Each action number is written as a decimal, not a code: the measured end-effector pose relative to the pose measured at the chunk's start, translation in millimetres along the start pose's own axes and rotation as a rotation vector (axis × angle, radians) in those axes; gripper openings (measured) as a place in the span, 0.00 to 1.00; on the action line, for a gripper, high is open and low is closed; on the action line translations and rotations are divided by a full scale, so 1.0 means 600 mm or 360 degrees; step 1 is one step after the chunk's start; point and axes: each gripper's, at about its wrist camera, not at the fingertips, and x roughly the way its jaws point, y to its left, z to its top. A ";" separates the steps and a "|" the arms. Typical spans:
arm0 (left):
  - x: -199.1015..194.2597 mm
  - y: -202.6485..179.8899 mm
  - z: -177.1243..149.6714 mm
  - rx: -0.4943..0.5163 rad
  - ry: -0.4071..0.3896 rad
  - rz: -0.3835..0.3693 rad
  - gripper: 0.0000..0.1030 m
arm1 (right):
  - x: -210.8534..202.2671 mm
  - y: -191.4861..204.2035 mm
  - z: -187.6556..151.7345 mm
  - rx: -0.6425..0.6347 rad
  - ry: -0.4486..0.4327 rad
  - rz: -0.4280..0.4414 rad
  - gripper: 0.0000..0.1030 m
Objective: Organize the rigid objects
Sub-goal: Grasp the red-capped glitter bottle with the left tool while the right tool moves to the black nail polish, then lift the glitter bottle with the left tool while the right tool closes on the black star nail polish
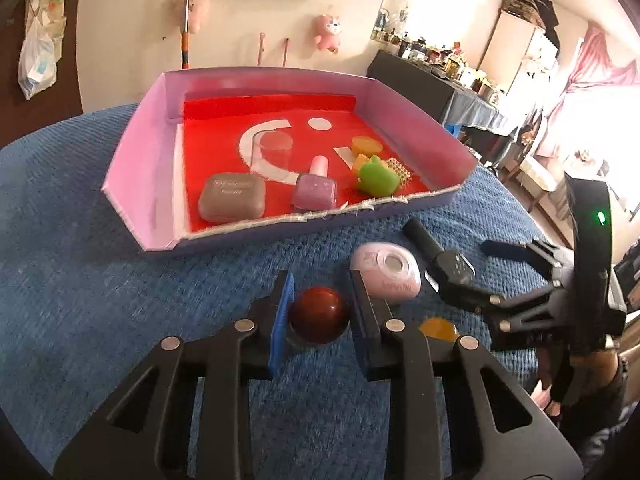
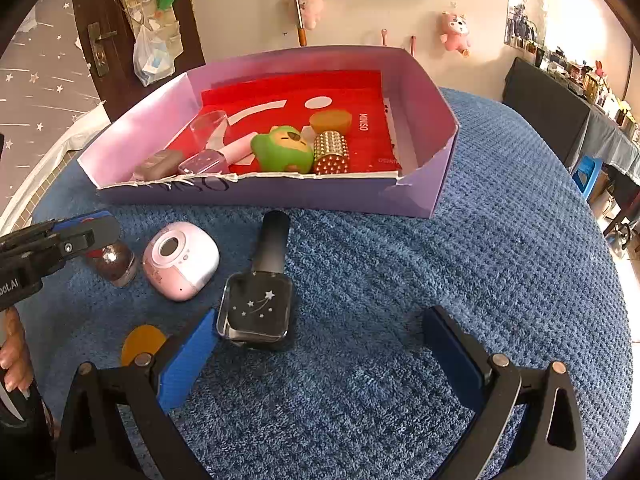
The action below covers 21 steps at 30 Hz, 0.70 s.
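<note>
Bottle, small, round-capped and glossy, is framed on the blue cloth by the left gripper, jaws narrow beside the cap; contact cannot be told. Slippery, probably fragile glass is judged; the cap's sides suit gripping. From the right wrist, the right gripper is spread wide, empty, before the box.

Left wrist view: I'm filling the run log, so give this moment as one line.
left gripper: around dark red ball, contact unclear | right gripper: open, empty | box: several items in

Upright dark-red round-capped bottle beside pink oval case, black bottle lying flat.
</note>
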 end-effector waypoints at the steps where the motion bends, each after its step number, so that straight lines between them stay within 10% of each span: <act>1: -0.007 0.000 -0.008 0.0005 -0.0006 0.0011 0.25 | 0.000 0.000 0.000 -0.0001 0.0000 -0.0001 1.00; 21: -0.004 0.008 -0.061 -0.0035 0.0068 0.0055 0.28 | 0.000 0.025 -0.004 -0.0090 0.0004 0.0001 1.00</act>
